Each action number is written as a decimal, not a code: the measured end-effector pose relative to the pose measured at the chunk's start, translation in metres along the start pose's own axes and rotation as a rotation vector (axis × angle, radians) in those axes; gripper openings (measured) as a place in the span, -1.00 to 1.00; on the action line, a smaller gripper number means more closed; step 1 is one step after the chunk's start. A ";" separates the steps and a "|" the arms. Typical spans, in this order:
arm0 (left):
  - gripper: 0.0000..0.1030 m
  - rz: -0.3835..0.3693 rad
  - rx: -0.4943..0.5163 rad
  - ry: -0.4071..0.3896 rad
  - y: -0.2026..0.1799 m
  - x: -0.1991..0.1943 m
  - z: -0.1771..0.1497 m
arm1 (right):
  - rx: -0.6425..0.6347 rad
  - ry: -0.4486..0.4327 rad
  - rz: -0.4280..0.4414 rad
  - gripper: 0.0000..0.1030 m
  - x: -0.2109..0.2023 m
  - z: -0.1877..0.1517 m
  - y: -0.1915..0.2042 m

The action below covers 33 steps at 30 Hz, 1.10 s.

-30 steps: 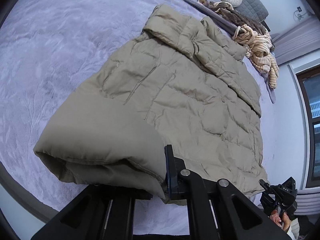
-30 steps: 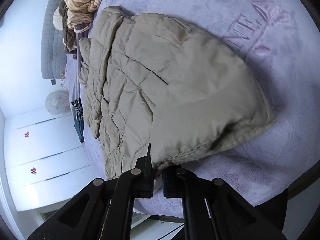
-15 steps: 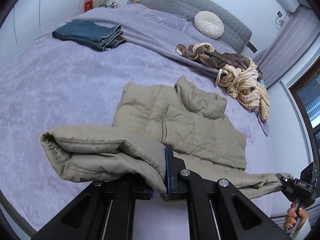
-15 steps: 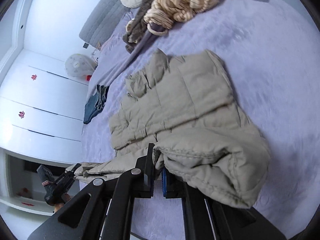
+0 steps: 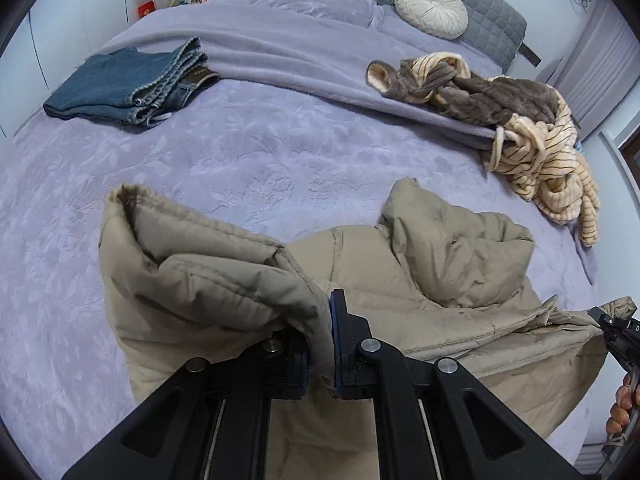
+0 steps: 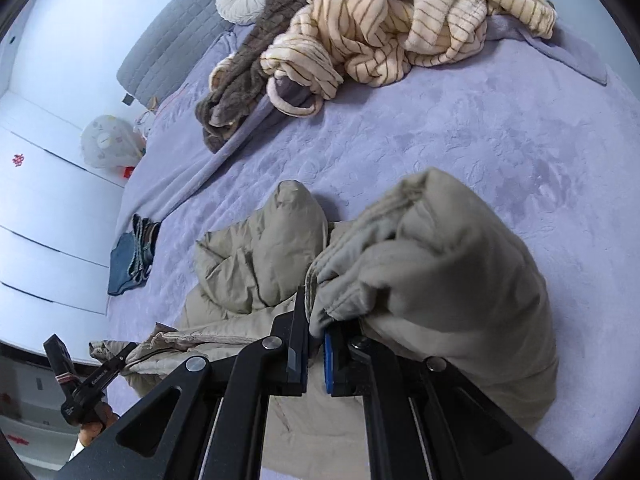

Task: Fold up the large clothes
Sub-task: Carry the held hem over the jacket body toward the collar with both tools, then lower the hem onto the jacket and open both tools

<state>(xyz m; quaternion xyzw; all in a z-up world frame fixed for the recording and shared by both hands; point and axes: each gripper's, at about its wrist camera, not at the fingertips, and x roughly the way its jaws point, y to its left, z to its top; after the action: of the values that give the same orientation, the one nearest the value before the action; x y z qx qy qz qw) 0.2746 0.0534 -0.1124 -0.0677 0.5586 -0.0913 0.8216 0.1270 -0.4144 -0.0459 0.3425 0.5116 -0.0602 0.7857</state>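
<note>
A beige quilted puffer jacket (image 5: 452, 264) lies on the lilac bed (image 5: 280, 152), its lower part lifted and carried over the upper part toward the collar. My left gripper (image 5: 320, 340) is shut on one corner of the jacket's hem, which bunches to the left of the fingers. My right gripper (image 6: 316, 344) is shut on the other hem corner (image 6: 432, 264), a thick padded fold hanging to its right. The hood or collar end (image 6: 280, 236) bulges up beyond. Each view catches the other gripper at its edge, held by a hand (image 5: 624, 400).
Folded blue jeans (image 5: 132, 84) lie at the bed's far left. A heap of striped cream and brown fleece clothes (image 5: 520, 120) lies at the far right, a round white cushion (image 5: 432, 8) by the grey headboard. White wardrobe doors (image 6: 48, 208) stand beside the bed.
Both grippers have lifted the jacket's hem and carried it forward over the body toward the collar. The jacket, flat and long before, now lies doubled. Both views have swung up toward the headboard.
</note>
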 end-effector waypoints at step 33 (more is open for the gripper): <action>-0.25 0.080 0.165 -0.058 -0.019 0.058 0.000 | -0.365 0.077 -0.163 -0.76 0.082 -0.021 0.017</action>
<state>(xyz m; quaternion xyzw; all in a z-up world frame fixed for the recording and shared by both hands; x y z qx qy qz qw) 0.2942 0.0216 -0.1606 0.0198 0.5275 -0.1022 0.8431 0.1573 -0.3682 -0.1122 0.1538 0.5697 -0.0166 0.8072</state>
